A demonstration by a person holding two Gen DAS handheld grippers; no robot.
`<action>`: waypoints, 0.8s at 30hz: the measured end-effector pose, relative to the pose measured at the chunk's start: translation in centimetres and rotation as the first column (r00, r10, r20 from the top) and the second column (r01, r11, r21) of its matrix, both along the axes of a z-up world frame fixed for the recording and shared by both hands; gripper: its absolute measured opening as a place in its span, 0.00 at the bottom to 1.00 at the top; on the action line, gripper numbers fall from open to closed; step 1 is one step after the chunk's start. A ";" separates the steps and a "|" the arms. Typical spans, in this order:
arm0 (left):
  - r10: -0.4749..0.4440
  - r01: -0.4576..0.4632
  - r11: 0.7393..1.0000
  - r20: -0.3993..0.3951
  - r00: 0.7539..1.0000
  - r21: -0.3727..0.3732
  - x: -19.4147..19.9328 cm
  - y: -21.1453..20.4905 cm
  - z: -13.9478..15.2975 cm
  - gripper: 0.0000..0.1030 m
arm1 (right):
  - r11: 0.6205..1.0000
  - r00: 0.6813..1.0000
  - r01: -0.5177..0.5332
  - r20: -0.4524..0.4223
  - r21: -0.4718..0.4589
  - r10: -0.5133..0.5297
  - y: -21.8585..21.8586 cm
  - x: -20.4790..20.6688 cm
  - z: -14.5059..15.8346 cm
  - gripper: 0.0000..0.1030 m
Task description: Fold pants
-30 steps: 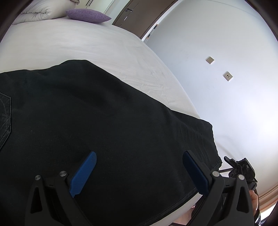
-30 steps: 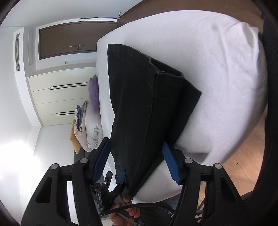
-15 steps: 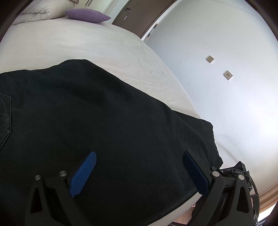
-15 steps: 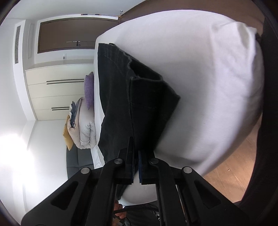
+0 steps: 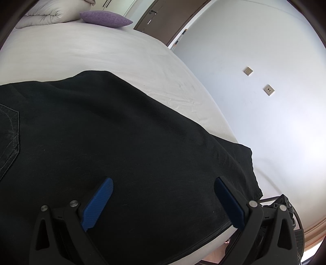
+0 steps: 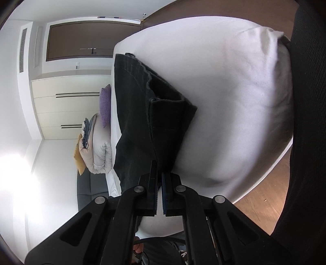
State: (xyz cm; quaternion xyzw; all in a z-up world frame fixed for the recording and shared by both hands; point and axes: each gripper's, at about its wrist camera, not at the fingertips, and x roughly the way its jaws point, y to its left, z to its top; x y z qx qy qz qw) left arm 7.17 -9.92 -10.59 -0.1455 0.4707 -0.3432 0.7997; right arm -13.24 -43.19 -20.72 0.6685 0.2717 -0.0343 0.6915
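1. Black denim pants [image 5: 122, 142] are spread flat over the near part of a white bed [image 5: 101, 46], taking up most of the left wrist view. A stitched back pocket [image 5: 8, 130] shows at the far left edge.
2. The left gripper [image 5: 163, 195] hovers right over the fabric with its blue pads [image 5: 97, 203] spread wide. Nothing's pinched between them, the cloth just lies underneath.
3. The right gripper [image 6: 160, 179] is pressed together on the pants [image 6: 146, 122], pinching the hem edge of a leg at the near side of the mattress. From that view the leg runs away from the jaws across the bed [image 6: 234, 102].
4. Far end of the bed: a purple cushion [image 5: 106, 18] just beside a rolled white duvet [image 5: 53, 12].
5. A brown door [image 5: 163, 18] sits beyond the bed's far corner, and two small wall plates [image 5: 258, 80] are on the white wall to the right.
6. In the right wrist view there are cream wardrobe doors [image 6: 69, 106] past the cushion [image 6: 105, 104], and wood floor [image 6: 262, 199] near the bed's corner.
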 end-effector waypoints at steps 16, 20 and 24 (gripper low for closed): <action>-0.015 0.015 1.000 -0.008 1.000 0.010 -1.1 0.6 -0.4 0.98 | 0.955 0.967 -0.256 0.043 0.149 0.253 6.1 6.6 1.7 0.04; 0.002 -0.002 1.000 -0.014 1.000 0.000 -1.0 1.2 -0.4 0.98 | 0.923 0.934 -0.358 0.034 0.145 0.357 8.6 9.7 2.0 0.20; 0.005 -0.005 1.000 -0.015 1.000 -0.007 -0.9 1.6 -0.5 0.98 | 0.929 0.937 -0.349 0.047 0.123 0.346 9.7 10.9 2.5 0.94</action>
